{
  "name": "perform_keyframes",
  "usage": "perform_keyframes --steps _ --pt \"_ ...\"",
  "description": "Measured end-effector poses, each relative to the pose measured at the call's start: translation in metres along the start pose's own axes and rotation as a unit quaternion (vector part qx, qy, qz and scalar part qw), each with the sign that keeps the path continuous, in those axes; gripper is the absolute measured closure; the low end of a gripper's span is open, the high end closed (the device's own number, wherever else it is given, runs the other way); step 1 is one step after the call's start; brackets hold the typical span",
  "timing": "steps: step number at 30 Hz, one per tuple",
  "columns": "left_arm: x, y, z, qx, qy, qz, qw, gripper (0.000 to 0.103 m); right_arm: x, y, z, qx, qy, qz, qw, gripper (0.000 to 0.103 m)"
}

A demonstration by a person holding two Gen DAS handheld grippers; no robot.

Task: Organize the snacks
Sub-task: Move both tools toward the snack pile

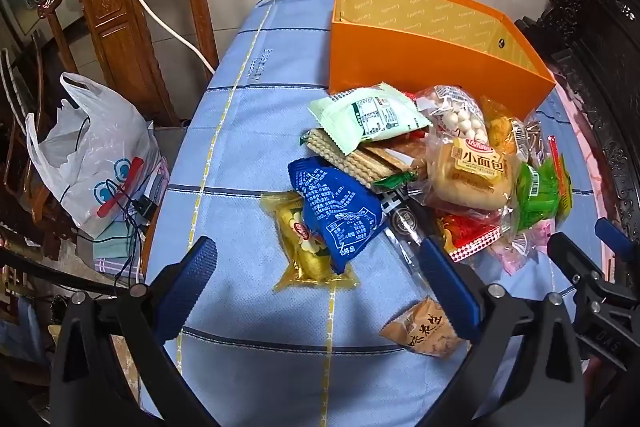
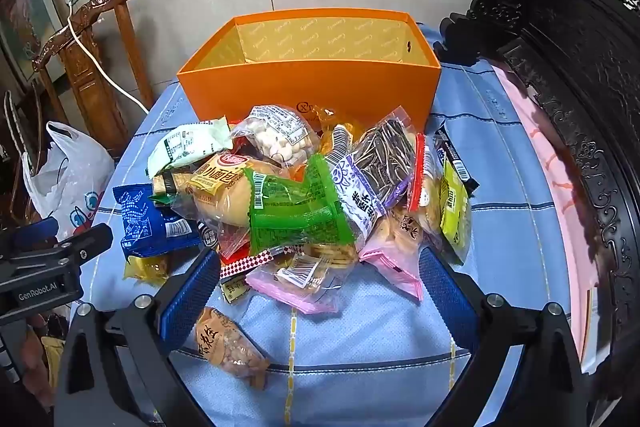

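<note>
A pile of snack packets lies on the blue cloth in front of an open, empty orange box (image 1: 432, 67) (image 2: 312, 83). In the pile are a blue packet (image 1: 336, 215) (image 2: 148, 223), a small bread pack (image 1: 472, 175) (image 2: 224, 191), a green packet (image 2: 296, 207) and a pink packet (image 2: 296, 287). A brown packet (image 1: 424, 333) (image 2: 228, 347) lies apart, nearest me. My left gripper (image 1: 320, 279) is open above the near edge of the pile, over the blue and yellow packets. My right gripper (image 2: 316, 283) is open around the pink packet's near end.
A blue checked cloth (image 1: 248, 131) (image 2: 500, 187) covers the table. A carved wooden chair (image 1: 120, 11) with a white cable stands at the back left, a white plastic bag (image 1: 92, 163) below it. Dark carved furniture (image 2: 580, 67) runs along the right side.
</note>
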State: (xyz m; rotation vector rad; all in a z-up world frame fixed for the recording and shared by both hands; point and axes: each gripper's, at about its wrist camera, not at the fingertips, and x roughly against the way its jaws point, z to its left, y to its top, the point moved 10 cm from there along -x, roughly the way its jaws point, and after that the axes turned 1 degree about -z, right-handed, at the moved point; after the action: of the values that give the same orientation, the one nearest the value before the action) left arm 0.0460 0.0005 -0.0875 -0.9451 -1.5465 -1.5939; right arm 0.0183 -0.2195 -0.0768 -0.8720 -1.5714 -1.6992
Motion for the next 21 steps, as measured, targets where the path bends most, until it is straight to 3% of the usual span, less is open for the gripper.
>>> perform_keyframes --steps 21 --pt "-0.0042 -0.0074 0.0015 -0.004 0.001 0.014 0.9999 0.004 -0.0012 -0.0010 0.0024 0.007 -0.006 0.004 1.000 0.004"
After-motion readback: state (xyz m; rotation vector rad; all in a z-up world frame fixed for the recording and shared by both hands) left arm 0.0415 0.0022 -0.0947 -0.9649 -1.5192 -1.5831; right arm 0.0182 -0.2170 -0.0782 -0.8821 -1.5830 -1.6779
